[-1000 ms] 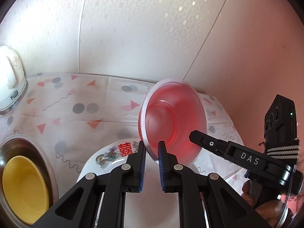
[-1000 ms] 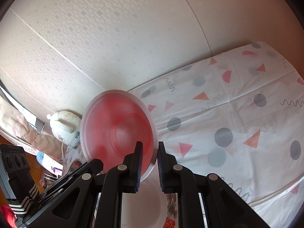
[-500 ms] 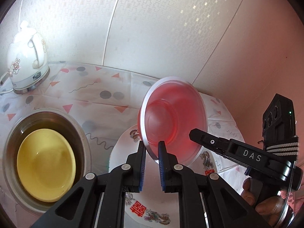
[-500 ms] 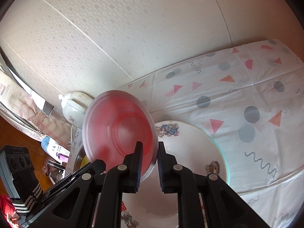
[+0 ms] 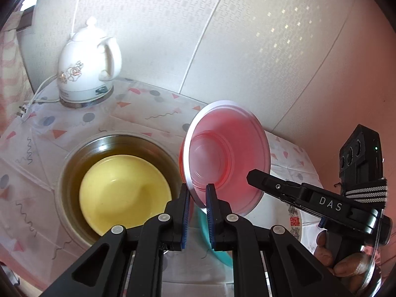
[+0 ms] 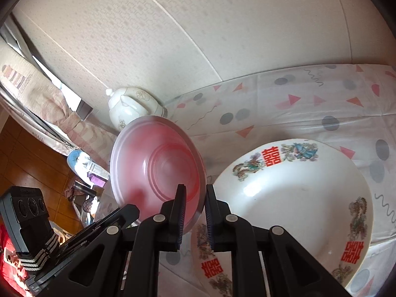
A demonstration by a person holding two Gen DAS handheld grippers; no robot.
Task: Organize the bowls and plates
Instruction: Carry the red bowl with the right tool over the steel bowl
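Both the left hand-held gripper (image 5: 198,208) and right hand-held gripper (image 6: 193,212) pinch opposite rim edges of the red bowl (image 5: 225,158), apparently to steady it above the worktop (image 6: 284,113).

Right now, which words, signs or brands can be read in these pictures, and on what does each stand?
"DAS": white letters on the right gripper, on its black arm, in the left wrist view.
"囍" (double happiness): red sign, several times on the rim of the white plate.
Kettle: only a flower print, no words.
Small print on things on the floor: too blurred to read.
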